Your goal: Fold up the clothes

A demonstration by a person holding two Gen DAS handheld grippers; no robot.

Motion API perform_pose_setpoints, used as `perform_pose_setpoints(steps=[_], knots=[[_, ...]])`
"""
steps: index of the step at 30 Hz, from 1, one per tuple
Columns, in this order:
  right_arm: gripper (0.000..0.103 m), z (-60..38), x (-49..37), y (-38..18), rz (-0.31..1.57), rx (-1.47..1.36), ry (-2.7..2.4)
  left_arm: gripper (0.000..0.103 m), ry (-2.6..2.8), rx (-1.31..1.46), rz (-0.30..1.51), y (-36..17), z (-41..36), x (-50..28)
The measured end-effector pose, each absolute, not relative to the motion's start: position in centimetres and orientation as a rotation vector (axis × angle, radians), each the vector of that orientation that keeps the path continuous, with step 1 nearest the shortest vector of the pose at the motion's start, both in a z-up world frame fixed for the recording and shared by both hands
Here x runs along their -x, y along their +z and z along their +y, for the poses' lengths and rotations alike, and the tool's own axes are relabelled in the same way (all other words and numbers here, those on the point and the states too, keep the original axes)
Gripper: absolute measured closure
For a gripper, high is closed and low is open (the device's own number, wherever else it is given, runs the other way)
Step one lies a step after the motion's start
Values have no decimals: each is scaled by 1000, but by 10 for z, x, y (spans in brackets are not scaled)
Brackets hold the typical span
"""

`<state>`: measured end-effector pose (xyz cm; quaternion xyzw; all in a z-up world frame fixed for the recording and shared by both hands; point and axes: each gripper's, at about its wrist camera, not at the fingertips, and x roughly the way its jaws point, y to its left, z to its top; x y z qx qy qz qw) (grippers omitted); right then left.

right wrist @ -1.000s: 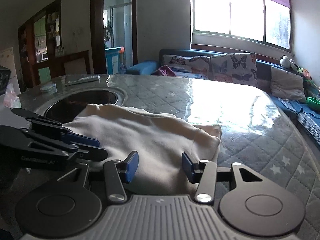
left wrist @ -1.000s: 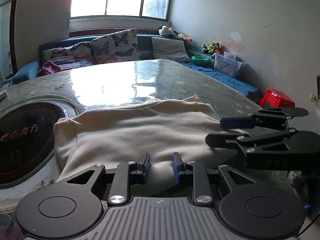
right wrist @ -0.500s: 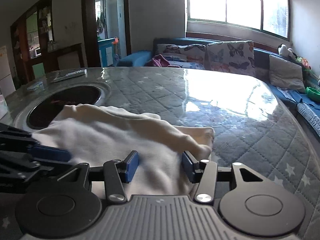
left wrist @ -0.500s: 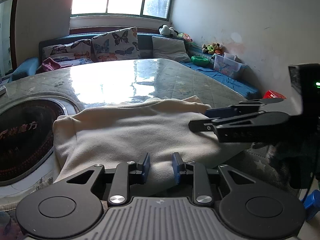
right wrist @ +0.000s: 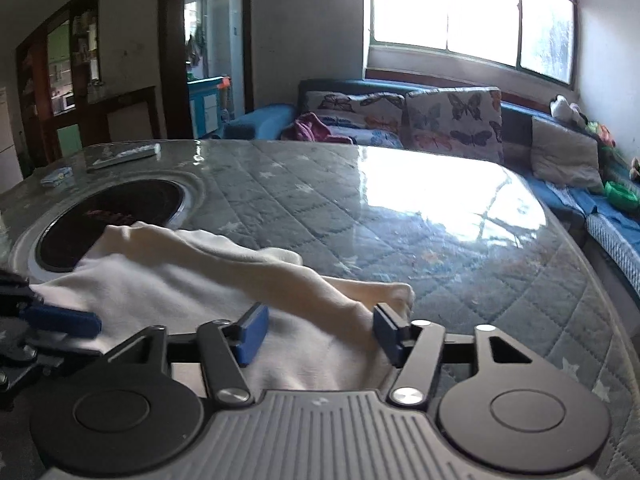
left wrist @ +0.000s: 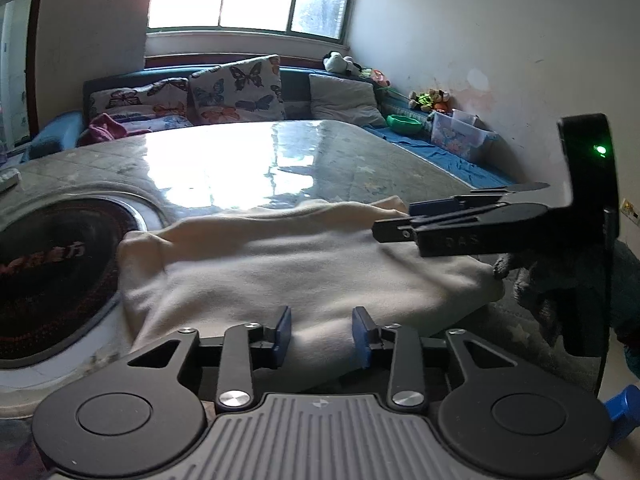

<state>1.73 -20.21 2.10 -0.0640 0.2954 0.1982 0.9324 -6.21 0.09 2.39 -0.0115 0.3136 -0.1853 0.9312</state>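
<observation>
A cream garment [left wrist: 288, 264] lies partly folded on the glass-covered quilted table [left wrist: 240, 160], near its front edge. My left gripper [left wrist: 322, 336] is open, its blue pads just over the garment's near hem. My right gripper [right wrist: 316, 330] is open over the garment's right part, astride a raised fold [right wrist: 320, 284] of the cloth. The right gripper also shows in the left wrist view [left wrist: 460, 224], hovering over the garment's right end. The left gripper's blue pad shows at the left edge of the right wrist view [right wrist: 60, 320].
A round black hotplate [right wrist: 112, 220] is set into the table left of the garment. A remote [right wrist: 124, 156] and a small packet lie at the far left. A sofa with butterfly cushions [left wrist: 236, 92] runs behind the table, with a plastic box [left wrist: 460, 136] at the right wall.
My right gripper has moved in over the garment's right part and its jaws have opened wider. The left gripper has stayed over the near hem.
</observation>
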Motion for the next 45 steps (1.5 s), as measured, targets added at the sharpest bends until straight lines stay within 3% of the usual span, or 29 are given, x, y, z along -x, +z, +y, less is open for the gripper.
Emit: perform_pose_setpoints(steps=[5,15,26,45], knots=[[19,-188,2,27,577,150,458,64,-340,51,650,24,15,68],[0,-158,24,16,569,184,517,62,-268,104,663,23,42,79],[0,-156,19,7,607,188,515,49,-272,138,630,31,46,81],[0,-157,17,5,622,166,521,47,-272,229,664,36,53,41]])
